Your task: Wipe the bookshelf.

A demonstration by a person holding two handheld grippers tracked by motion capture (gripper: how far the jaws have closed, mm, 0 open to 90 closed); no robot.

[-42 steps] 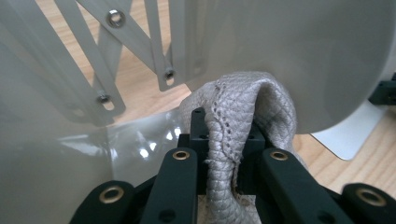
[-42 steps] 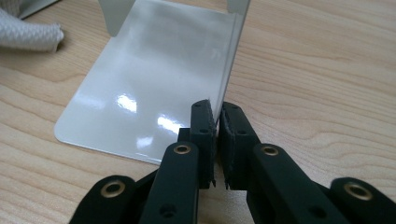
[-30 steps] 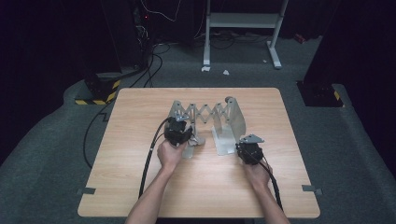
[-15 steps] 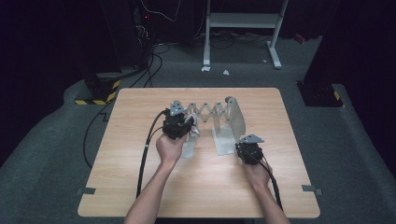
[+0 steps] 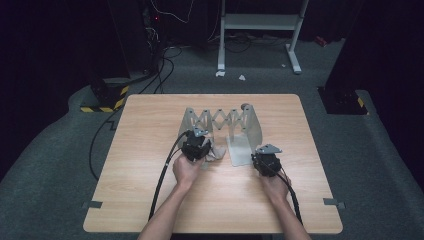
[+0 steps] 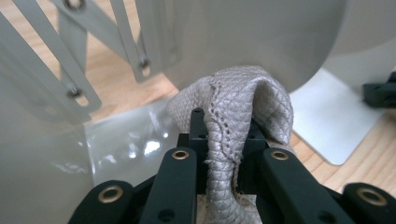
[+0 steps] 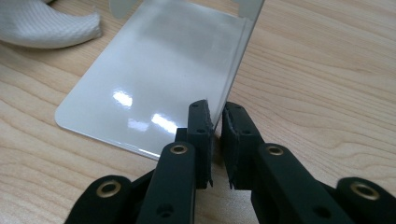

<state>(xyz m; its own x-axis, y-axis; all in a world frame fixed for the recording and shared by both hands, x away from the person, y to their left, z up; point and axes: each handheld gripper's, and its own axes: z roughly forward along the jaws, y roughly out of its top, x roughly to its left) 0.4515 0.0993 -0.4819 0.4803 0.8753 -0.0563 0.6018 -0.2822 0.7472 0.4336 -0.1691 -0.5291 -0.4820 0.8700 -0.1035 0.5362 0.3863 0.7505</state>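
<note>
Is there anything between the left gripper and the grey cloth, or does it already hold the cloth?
Nothing stands between them. The left gripper is already shut on a fold of the grey cloth, which rises between its jaws, just in front of the metal rack.

I note both grippers are matte black: left gripper (image 5: 194, 146), right gripper (image 5: 266, 159). Each carries a grey three-cornered top plate and trails a black cable. Jaw links show brass-ringed pivot holes. Forearms bare, no sleeves.
</note>
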